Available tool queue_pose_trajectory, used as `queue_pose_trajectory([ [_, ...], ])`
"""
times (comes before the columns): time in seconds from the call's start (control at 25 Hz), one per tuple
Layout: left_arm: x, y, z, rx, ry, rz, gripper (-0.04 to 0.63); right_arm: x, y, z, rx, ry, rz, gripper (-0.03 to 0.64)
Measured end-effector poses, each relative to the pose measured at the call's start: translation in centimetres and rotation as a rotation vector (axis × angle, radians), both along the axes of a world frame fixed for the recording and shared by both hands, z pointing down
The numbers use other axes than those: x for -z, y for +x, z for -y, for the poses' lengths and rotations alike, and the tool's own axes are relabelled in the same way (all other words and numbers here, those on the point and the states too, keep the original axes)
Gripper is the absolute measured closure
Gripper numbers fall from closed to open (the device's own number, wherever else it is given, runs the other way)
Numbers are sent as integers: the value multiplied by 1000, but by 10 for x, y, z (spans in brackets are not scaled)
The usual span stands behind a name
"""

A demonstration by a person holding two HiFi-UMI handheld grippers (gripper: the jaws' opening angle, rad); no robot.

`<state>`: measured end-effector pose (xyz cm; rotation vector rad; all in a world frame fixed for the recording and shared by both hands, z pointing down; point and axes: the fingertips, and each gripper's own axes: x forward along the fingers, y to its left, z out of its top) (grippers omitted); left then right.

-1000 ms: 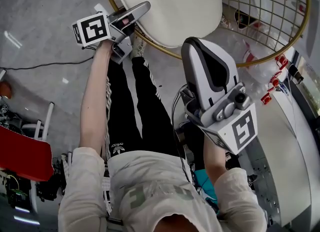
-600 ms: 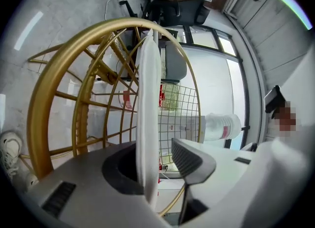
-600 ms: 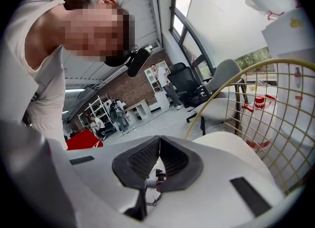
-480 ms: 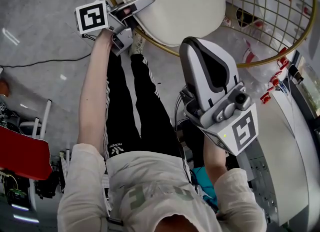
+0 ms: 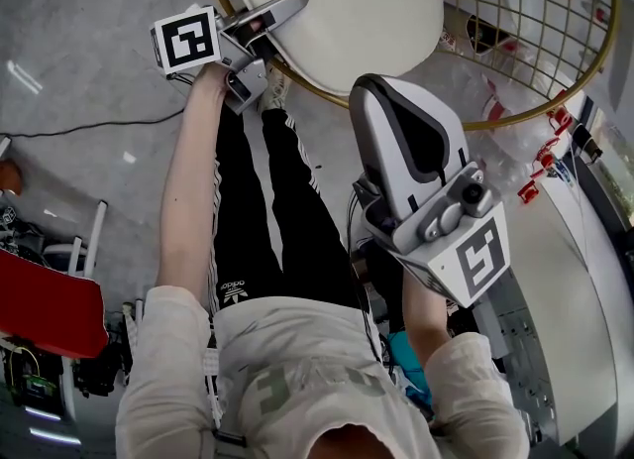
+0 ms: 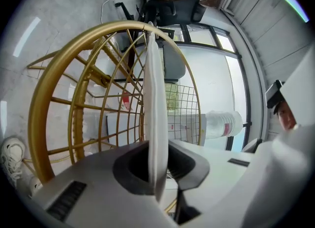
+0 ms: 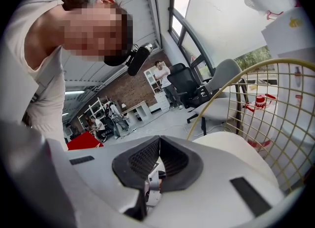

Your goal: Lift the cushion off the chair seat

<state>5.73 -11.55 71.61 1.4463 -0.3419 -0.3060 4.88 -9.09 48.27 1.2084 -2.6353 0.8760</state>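
Note:
A round white cushion [image 5: 347, 1] lies on the seat of a gold wire chair [image 5: 555, 80]. My left gripper [image 5: 292, 3] reaches level onto the cushion's near left rim. In the left gripper view the cushion [image 6: 155, 99] shows edge-on between the jaws of the left gripper [image 6: 157, 163]. The jaws have just been closing and their dark pads press on it. My right gripper [image 5: 381, 85] is held near my body, short of the chair, shut with nothing in it. Its view shows the right gripper [image 7: 158, 141] with pads meeting, and the cushion [image 7: 236, 146] beyond.
The chair's gold rim [image 6: 54, 89] and wire back [image 7: 275, 84] curve around the cushion. My legs and a shoe [image 5: 272, 90] stand just before the chair. A cable [image 5: 89, 130] crosses the floor at left, by a red panel [image 5: 50, 303]. A white counter [image 5: 584, 279] runs along the right.
The left gripper has shifted slightly up and right along the cushion's rim, and its jaws have closed on the edge. The right gripper has stayed almost still.

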Motion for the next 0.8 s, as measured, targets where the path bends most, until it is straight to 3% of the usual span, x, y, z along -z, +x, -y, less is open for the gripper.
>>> queue_pose_trajectory([
  [0.32, 51, 3, 6, 50, -12, -77, 549, 36, -5, 9, -7, 54, -9, 600],
  [0.44, 80, -3, 12, 79, 22, -86, 549, 58, -6, 12, -5, 104, -27, 600],
  [0.64, 189, -14, 43, 139, 167, -104, 549, 133, -6, 23, -36, 238, -27, 600],
  [0.8, 295, -26, 34, 168, 242, -124, 549, 227, -16, 10, -48, 348, -92, 600],
])
